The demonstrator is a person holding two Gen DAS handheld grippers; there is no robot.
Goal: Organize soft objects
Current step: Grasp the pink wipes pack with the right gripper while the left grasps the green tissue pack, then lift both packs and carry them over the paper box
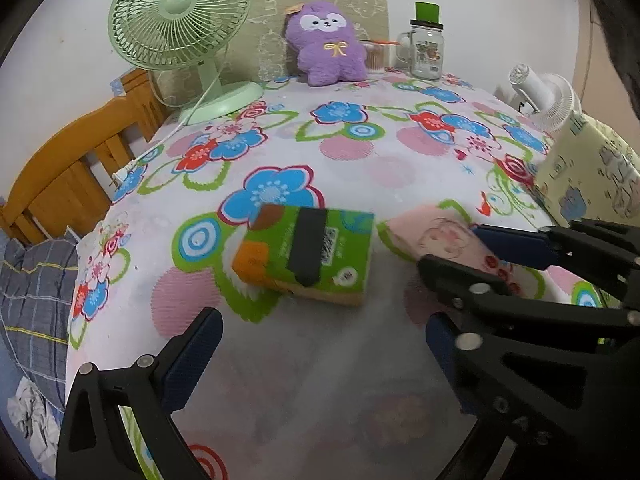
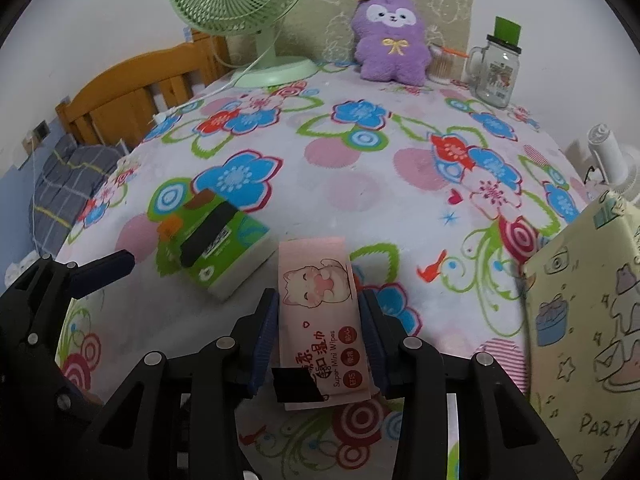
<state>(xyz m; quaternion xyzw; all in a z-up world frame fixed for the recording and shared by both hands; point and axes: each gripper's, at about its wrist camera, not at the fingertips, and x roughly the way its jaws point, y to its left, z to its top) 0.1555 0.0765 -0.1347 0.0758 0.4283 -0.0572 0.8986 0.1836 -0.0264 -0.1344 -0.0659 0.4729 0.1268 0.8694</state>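
A pink wet-wipes pack [image 2: 320, 312] with a cat print lies on the floral tablecloth. My right gripper [image 2: 319, 334] is shut on it, one pad on each long side; it also shows in the left wrist view [image 1: 448, 242]. A green tissue pack [image 1: 306, 252] with a black strip lies left of it, also seen in the right wrist view [image 2: 210, 240]. My left gripper [image 1: 320, 354] is open and empty, just in front of the green pack. A purple plush toy [image 1: 326, 46] sits upright at the table's far edge.
A green desk fan [image 1: 180, 24] stands at the back left, its cord running off the table's left edge. A glass jar [image 1: 427, 50] with a green lid stands back right. A yellow printed fabric box [image 2: 588, 328] stands at the right. A wooden headboard [image 1: 76, 160] is at the left.
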